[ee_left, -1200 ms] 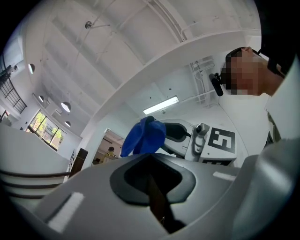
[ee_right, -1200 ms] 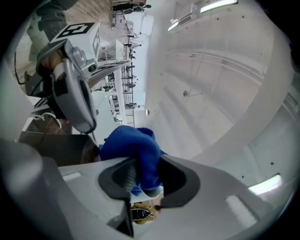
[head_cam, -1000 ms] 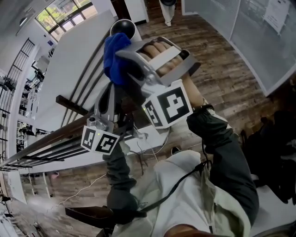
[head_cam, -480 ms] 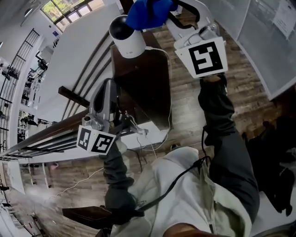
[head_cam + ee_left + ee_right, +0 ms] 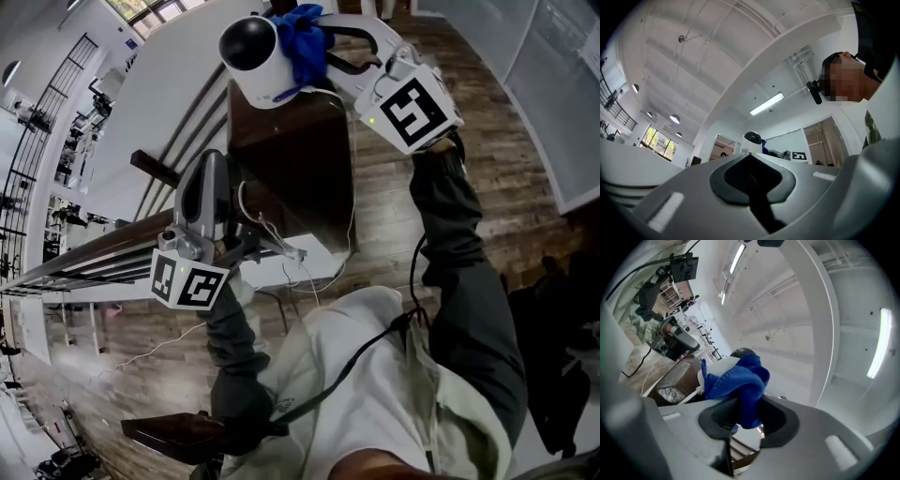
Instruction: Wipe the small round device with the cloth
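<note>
The small round device (image 5: 258, 58), white with a black dome, stands on a dark wooden stand (image 5: 300, 159) at the top of the head view. My right gripper (image 5: 323, 42) is shut on a blue cloth (image 5: 302, 42), which presses against the device's right side. In the right gripper view the blue cloth (image 5: 738, 385) bunches out of the closed jaws onto the white device (image 5: 717, 369). My left gripper (image 5: 208, 202) hangs lower left, shut and empty. The left gripper view shows the device (image 5: 752, 140) far off.
A white cable (image 5: 342, 169) runs from the device down the stand to a white box (image 5: 300, 281) on the wooden floor. A dark railing (image 5: 103, 262) crosses at the left. A white wall (image 5: 150, 122) stands behind the stand.
My right gripper with the blue cloth swung up and away from near the head camera, then came down against the device's right side. The left gripper shifted only slightly.
</note>
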Demonstrator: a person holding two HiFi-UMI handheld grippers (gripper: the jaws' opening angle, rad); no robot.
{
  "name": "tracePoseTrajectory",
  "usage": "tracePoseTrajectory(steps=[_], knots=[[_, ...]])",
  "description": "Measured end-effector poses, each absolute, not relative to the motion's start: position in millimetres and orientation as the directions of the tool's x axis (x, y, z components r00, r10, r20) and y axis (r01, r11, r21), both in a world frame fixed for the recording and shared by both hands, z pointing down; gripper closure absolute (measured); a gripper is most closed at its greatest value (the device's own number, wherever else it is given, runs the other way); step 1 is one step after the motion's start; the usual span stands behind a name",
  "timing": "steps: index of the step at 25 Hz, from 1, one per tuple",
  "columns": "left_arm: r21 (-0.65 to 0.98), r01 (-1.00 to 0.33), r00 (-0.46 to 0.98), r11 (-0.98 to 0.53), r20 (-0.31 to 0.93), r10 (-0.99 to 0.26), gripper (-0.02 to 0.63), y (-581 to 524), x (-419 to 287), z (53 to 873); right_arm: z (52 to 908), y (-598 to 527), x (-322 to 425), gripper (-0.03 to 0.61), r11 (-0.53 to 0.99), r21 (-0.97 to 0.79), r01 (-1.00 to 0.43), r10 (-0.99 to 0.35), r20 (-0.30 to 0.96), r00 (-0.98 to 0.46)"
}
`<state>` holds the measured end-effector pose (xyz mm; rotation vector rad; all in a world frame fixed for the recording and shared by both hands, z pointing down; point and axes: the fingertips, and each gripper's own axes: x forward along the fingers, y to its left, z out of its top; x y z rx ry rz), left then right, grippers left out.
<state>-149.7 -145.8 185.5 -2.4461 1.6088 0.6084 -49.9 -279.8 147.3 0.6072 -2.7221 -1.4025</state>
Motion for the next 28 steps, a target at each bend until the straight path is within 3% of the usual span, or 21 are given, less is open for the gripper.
tracePoseTrajectory(steps=[3,7,9,14,16,22,25,28], knots=[[0.103,-0.907,0.336,-0.409,-0.412,-0.847,0.614,-149,-148,187,134,-290,-44,0.464,0.611,0.7,-0.37,-0.32,-0.21,-0.924],[0.108,-0.907,0.333,-0.406,-0.404,-0.852,0.614,-156,-143,195,85,-312,-31,0.465,0.634,0.576,-0.516,-0.332,-0.4,-0.854],[0.109,-0.908,0.331,-0.405,-0.407,-0.852,0.614,-157,-141,197,65,-312,-34,0.463,0.649,0.572,-0.501,-0.271,-0.441,-0.855],[0.099,-0.918,0.313,-0.385,-0.418,-0.853,0.614,-153,-146,197,86,-292,-68,0.465,0.617,0.688,-0.382,-0.197,-0.335,-0.921],[0.098,-0.921,0.305,-0.376,-0.42,-0.855,0.614,-153,-148,197,100,-292,-65,0.465,0.615,0.69,-0.383,-0.214,-0.322,-0.922],[0.098,-0.925,0.293,-0.366,-0.428,-0.855,0.614,-152,-149,190,148,-279,-51,0.465,0.54,0.795,-0.276,-0.308,-0.118,-0.944],[0.105,-0.925,0.289,-0.366,-0.432,-0.854,0.614,-153,-152,193,144,-273,-41,0.465,0.492,0.807,-0.325,-0.362,-0.15,-0.92],[0.11,-0.922,0.289,-0.37,-0.439,-0.851,0.614,-155,-159,189,97,-258,-39,0.465,0.389,0.798,-0.46,-0.381,-0.315,-0.869]])
